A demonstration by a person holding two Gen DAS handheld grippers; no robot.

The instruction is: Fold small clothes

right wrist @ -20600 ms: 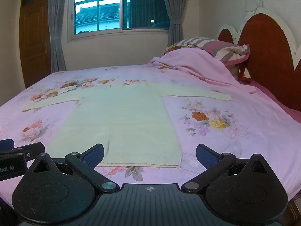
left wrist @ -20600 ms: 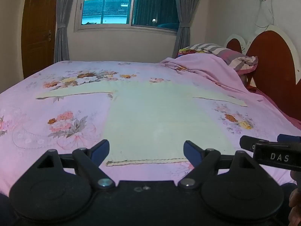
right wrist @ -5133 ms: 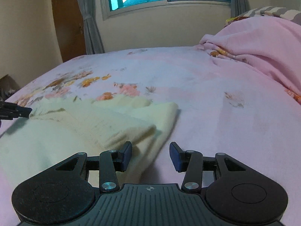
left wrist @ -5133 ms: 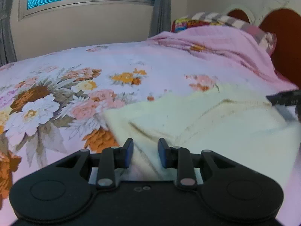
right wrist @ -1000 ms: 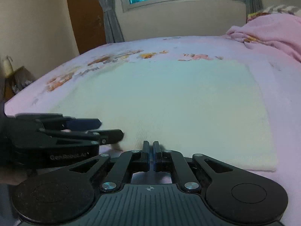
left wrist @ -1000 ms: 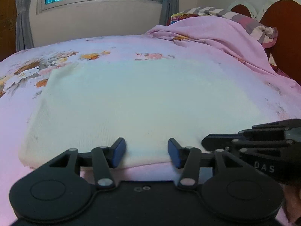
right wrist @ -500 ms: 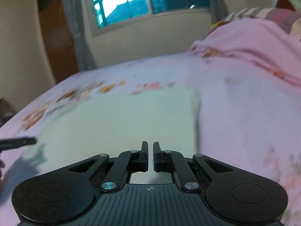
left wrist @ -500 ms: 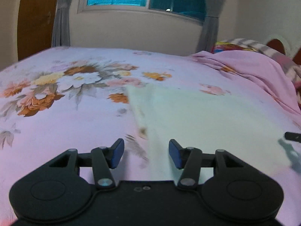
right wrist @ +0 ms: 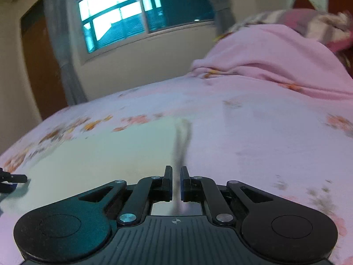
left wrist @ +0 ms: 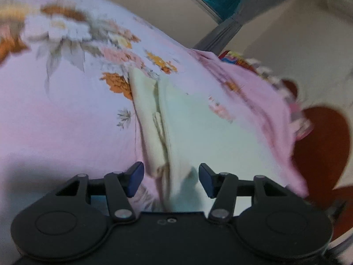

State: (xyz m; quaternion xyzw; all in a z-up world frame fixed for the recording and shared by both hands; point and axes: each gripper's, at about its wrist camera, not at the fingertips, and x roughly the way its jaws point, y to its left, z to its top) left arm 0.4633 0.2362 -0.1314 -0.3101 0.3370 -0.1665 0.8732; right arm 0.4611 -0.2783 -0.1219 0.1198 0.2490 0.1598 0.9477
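The floral pink bed (left wrist: 66, 119) carries the folded pale-yellow garment (left wrist: 209, 137) in its middle, clear of the edges; the left gripper (left wrist: 171, 180) straddles the garment's layered left edge, jaws wide and just opening, pads off the cloth; the right gripper (right wrist: 175, 183) is nearly closed at the garment's right edge (right wrist: 181, 141), and a grip there cannot be made out.

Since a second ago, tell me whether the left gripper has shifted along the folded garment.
Yes. The left gripper has swung from the folded garment's long near edge to its layered side, toward the floral bedsheet, away from the headboard.
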